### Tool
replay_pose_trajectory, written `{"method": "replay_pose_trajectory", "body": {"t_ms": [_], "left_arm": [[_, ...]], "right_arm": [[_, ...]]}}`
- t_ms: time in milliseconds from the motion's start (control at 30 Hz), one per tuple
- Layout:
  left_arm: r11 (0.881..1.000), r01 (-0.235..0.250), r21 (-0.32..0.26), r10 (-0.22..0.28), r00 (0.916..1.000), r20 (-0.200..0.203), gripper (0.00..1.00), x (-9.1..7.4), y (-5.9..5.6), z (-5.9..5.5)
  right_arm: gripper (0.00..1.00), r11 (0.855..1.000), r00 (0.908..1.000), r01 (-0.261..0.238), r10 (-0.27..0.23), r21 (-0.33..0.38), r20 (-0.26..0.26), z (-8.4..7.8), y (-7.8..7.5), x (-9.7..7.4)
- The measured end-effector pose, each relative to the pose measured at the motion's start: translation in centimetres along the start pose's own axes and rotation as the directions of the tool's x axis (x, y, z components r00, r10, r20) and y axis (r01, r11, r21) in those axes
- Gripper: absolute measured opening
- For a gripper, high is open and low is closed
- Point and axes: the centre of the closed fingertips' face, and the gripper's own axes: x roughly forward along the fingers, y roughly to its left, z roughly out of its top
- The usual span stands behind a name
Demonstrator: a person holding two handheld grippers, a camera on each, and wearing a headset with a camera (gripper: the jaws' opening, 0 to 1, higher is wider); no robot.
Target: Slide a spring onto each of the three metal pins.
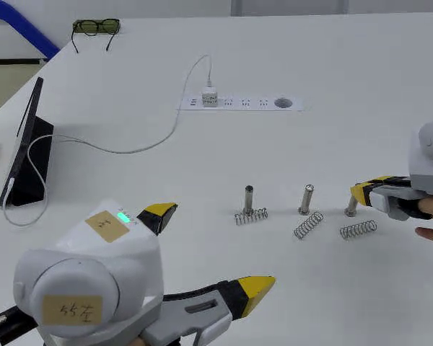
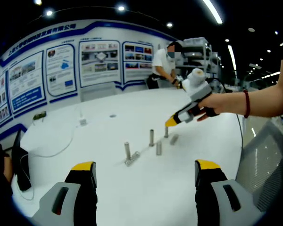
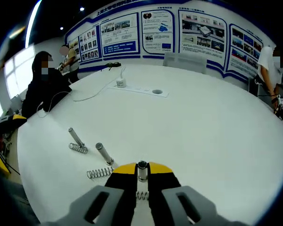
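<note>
Three short metal pins stand in a row on the white table: left pin (image 1: pixel 248 199), middle pin (image 1: pixel 307 198), right pin (image 1: pixel 351 208). Beside each lies a loose spring: left spring (image 1: pixel 251 215), middle spring (image 1: pixel 308 225), right spring (image 1: pixel 358 229). My right gripper (image 1: pixel 361 193) comes in from the right, its yellow tips closed around the right pin (image 3: pixel 142 170). A spring (image 3: pixel 141 194) lies on the table beneath its jaws. My left gripper (image 1: pixel 209 249) hovers open near the front, holding nothing, with the pins (image 2: pixel 151 137) ahead of it.
A power strip (image 1: pixel 238 102) with a white charger sits at the back; its cable runs to a dark tablet (image 1: pixel 25 151) propped at the left. Glasses (image 1: pixel 95 27) lie at the far edge. People stand and sit beyond the table (image 3: pixel 217 117).
</note>
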Motion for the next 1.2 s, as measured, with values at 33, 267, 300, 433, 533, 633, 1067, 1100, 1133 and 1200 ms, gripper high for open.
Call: {"method": "replay_pose_trajectory", "body": {"t_ms": [33, 267, 300, 433, 533, 633, 1067, 1100, 1133, 1200], "left_arm": [[1.0, -0.001, 0.001, 0.001, 1.0, -0.001, 0.87, 0.0, 0.1, 0.0], [1.0, 0.001, 0.008, 0.0, 1.0, -0.003, 0.85, -0.1, 0.1, 0.0], [1.0, 0.001, 0.01, 0.0, 1.0, -0.003, 0.85, -0.1, 0.1, 0.0], [1.0, 0.0, 0.009, 0.0, 1.0, -0.004, 0.85, -0.2, 0.1, 0.0], [1.0, -0.001, 0.013, 0.001, 1.0, -0.007, 0.84, -0.2, 0.1, -0.1], [1.0, -0.003, 0.015, 0.003, 1.0, -0.008, 0.84, -0.2, 0.1, -0.1], [0.999, 0.01, 0.04, -0.009, 0.9996, -0.026, 0.78, 0.2, 0.5, -0.3], [0.999, 0.014, 0.043, -0.013, 0.9995, -0.027, 0.78, 0.3, 0.6, -0.3], [0.999, 0.017, 0.044, -0.016, 0.9995, -0.029, 0.78, 0.4, 0.6, -0.3], [0.998, 0.024, 0.051, -0.023, 0.9992, -0.033, 0.77, 0.6, 0.6, -0.3]], "right_arm": [[0.09, 1.0, 1.0, 0.0, 0.0, 0.003, -0.002, 0.0, 0.0, 0.0], [0.09, 1.0, 0.9999, 0.0, 0.0, 0.0, -0.011, -0.2, 0.1, -0.1], [0.09, 1.0, 0.9999, -0.001, 0.001, -0.004, -0.012, -0.2, 0.2, -0.1], [0.09, 1.0, 0.9999, 0.005, -0.005, -0.008, -0.015, -0.2, 0.1, -0.1], [0.09, 1.0, 0.9999, 0.001, -0.001, -0.012, -0.012, -0.2, 0.1, 0.0], [0.09, 1.0, 0.9999, -0.003, 0.003, -0.012, -0.014, -0.2, 0.1, 0.0], [0.26, 0.997, 0.9982, -0.045, 0.047, -0.07, 0.036, 0.5, 0.9, -1.0], [0.28, 0.996, 0.9977, -0.052, 0.055, -0.071, 0.04, 0.5, 1.0, -1.2], [0.29, 0.996, 0.9974, -0.056, 0.059, -0.069, 0.042, 0.5, 1.0, -1.3], [0.32, 0.995, 0.9958, -0.066, 0.071, -0.075, 0.057, 0.6, 1.2, -1.5]]}}
